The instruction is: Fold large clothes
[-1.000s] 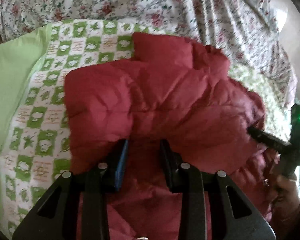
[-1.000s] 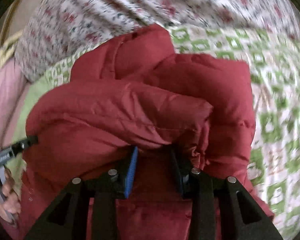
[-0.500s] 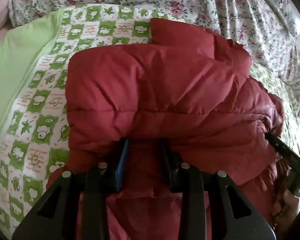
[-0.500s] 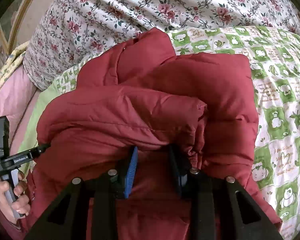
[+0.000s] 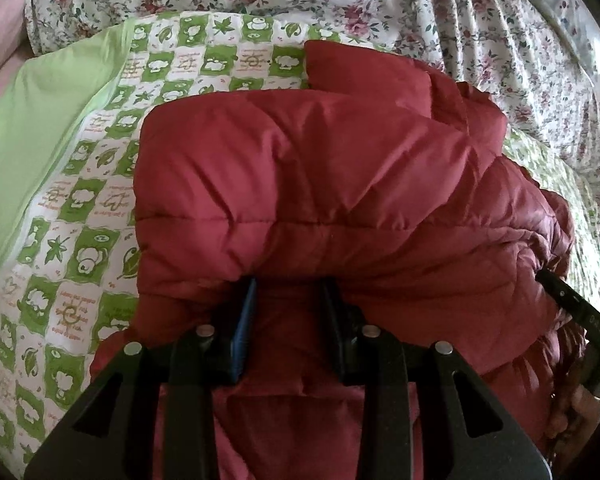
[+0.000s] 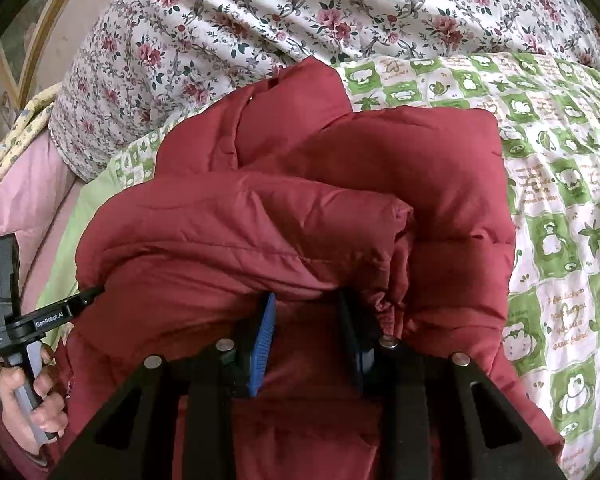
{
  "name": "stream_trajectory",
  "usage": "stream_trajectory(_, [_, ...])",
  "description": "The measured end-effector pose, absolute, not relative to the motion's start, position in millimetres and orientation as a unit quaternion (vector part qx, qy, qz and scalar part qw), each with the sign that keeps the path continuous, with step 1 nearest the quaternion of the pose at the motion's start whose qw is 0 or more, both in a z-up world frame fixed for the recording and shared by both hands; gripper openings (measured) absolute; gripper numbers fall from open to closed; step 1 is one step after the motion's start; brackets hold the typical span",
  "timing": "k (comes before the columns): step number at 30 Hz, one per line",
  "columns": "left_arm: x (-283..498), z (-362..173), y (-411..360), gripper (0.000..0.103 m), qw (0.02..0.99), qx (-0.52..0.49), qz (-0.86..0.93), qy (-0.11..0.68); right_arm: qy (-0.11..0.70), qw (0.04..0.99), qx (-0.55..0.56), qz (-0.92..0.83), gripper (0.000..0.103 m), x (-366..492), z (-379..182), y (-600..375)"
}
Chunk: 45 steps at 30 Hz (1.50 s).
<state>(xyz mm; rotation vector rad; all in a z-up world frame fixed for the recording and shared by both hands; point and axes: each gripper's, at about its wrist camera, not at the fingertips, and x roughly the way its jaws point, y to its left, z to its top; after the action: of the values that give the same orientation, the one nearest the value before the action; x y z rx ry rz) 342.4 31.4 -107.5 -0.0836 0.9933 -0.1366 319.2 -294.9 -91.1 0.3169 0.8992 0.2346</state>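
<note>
A dark red puffer jacket (image 5: 332, 184) lies bunched on a bed, with one layer folded over toward the far side. It also shows in the right wrist view (image 6: 300, 220). My left gripper (image 5: 288, 292) has its jaws a hand's width apart, with the fingertips tucked under the folded jacket edge and jacket fabric between them. My right gripper (image 6: 306, 300) stands the same way under the fold near the jacket's other end. The fingertips of both are hidden by the fabric. The left gripper appears at the left edge of the right wrist view (image 6: 88, 294).
A green and white checked quilt (image 5: 80, 208) covers the bed under the jacket and shows in the right wrist view (image 6: 560, 200). A floral bedspread (image 5: 420, 8) is heaped along the far side. A pink pillow (image 6: 28, 192) lies at the left.
Both grippers have carried the jacket's near layer up and forward over the rest, so the fold now covers more of the jacket. The jaws have kept the same width.
</note>
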Motion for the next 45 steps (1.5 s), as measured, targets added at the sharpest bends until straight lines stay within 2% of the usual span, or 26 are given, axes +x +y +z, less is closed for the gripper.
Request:
stream_trajectory(6, [333, -93, 41, 0.030, 0.872, -0.044, -0.098, 0.478, 0.446, 0.877, 0.148, 0.104, 0.039, 299, -67, -297])
stream_trajectory(8, [322, -85, 47, 0.031, 0.873, -0.055, -0.111, 0.472, 0.442, 0.880, 0.140, 0.100, 0.054, 282, -53, -297])
stream_trajectory(10, [307, -77, 57, 0.031, 0.872, -0.073, -0.124, 0.467, 0.441, 0.881, 0.136, 0.108, 0.057, 261, -42, -297])
stream_trajectory(16, [264, -63, 77, 0.031, 0.868, -0.109, -0.133, 0.465, 0.444, 0.878, 0.139, 0.112, 0.059, 209, -22, -301])
stream_trajectory(20, [234, -60, 83, 0.031, 0.860, -0.110, -0.134, 0.480, 0.446, 0.873, 0.156, 0.117, 0.068, 177, -15, -309])
stream_trajectory(28, [164, -59, 109, 0.035, 0.851, -0.118, -0.126, 0.496, 0.444, 0.872, 0.175, 0.109, 0.070, 116, -1, -326])
stream_trajectory(32, [135, -63, 124, 0.036, 0.847, -0.125, -0.118, 0.503, 0.455, 0.868, 0.174, 0.092, 0.075, 92, -2, -334])
stream_trajectory(38, [108, -70, 144, 0.045, 0.841, -0.133, -0.112, 0.512, 0.470, 0.861, 0.184, 0.068, 0.083, 60, -9, -348])
stream_trajectory(41, [102, -75, 153, 0.049, 0.838, -0.135, -0.105, 0.518, 0.479, 0.856, 0.190, 0.044, 0.084, 47, -15, -356])
stream_trajectory(45, [99, -82, 160, 0.049, 0.830, -0.141, -0.105, 0.529, 0.498, 0.844, 0.197, 0.032, 0.084, 43, -26, -360])
